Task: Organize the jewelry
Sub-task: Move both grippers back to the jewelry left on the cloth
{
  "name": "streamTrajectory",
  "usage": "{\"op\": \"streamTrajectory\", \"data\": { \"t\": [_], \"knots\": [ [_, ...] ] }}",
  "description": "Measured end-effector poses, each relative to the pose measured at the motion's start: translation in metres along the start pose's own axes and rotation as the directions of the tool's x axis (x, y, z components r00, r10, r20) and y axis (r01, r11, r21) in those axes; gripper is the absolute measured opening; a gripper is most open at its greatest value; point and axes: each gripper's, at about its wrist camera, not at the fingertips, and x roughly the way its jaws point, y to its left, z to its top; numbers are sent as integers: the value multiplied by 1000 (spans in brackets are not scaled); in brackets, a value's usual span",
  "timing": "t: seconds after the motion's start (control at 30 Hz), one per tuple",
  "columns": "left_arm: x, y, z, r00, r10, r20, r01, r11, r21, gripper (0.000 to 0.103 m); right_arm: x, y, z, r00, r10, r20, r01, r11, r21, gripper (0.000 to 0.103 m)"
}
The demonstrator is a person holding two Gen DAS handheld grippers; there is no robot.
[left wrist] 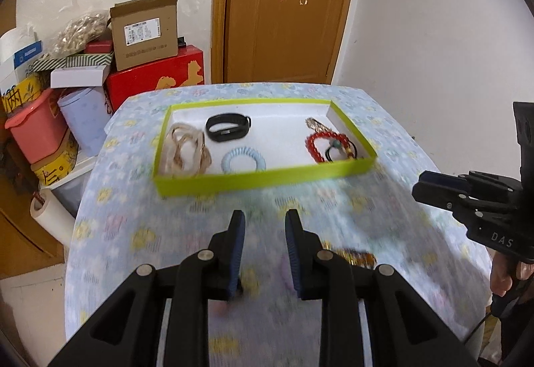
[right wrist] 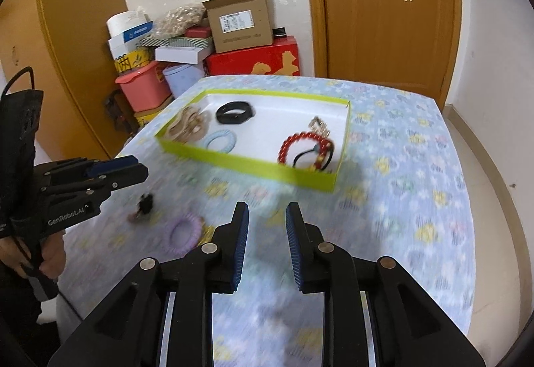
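A green-rimmed tray (left wrist: 260,178) (right wrist: 247,163) sits on the flowered table. It holds a beige chain bundle (left wrist: 185,148), a black band (left wrist: 228,127), a light blue coil hair tie (left wrist: 243,161) and a red bead bracelet (left wrist: 325,143) with a black hair tie. My left gripper (left wrist: 264,220) is open and empty above the table before the tray; it also shows in the right wrist view (right wrist: 140,171). My right gripper (right wrist: 267,212) is open and empty; it also shows in the left wrist view (left wrist: 420,190). On the cloth lie a purple coil hair tie (right wrist: 183,233), a small dark piece (right wrist: 145,203) and an amber bead piece (left wrist: 358,257).
Boxes, a pink bin (left wrist: 36,126) and a paper roll (left wrist: 50,217) are stacked left of the table. A wooden door (left wrist: 287,6) stands behind it. The table's right edge drops to the floor (right wrist: 494,173).
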Motion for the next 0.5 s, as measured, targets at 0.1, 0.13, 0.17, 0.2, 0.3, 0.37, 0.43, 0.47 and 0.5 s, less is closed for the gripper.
{"op": "streamTrajectory", "data": {
  "t": [0.1, 0.13, 0.17, 0.2, 0.3, 0.37, 0.43, 0.47, 0.5],
  "knots": [
    [-11, 3, -14, 1000, 5, 2, -5, 1000, -9, 32, -12, 8, -13, 1000, 8, 4, -8, 1000, -2, 25],
    [-15, 5, -19, 1000, 7, 1, -7, 1000, -16, 33, -15, 11, -18, 1000, 11, 3, -11, 1000, -2, 25],
    [-18, 7, -23, 1000, 8, 1, -8, 1000, -23, 33, -18, 13, -22, 1000, 12, 3, -12, 1000, -2, 28],
    [-21, 10, -27, 1000, 10, -1, -10, 999, -31, 33, -21, 15, -26, 1000, 12, 3, -12, 1000, -1, 32],
    [-26, 15, -40, 1000, 22, -3, -23, 998, -51, 33, -27, 20, -38, 1000, 17, 0, -17, 1000, 2, 37],
    [-29, 18, -48, 1000, 22, -7, -22, 998, -63, 33, -29, 22, -45, 1000, 22, -7, -22, 1000, 9, 37],
    [-31, 19, -57, 1000, 24, -12, -25, 997, -68, 33, -29, 24, -51, 999, 30, -17, -30, 999, 14, 37],
    [-31, 19, -60, 1000, 22, -16, -23, 997, -69, 33, -28, 25, -55, 999, 34, -22, -34, 999, 15, 37],
    [-31, 19, -63, 1000, 20, -20, -21, 997, -69, 33, -27, 26, -58, 999, 38, -30, -38, 999, 17, 37]
  ]
}}
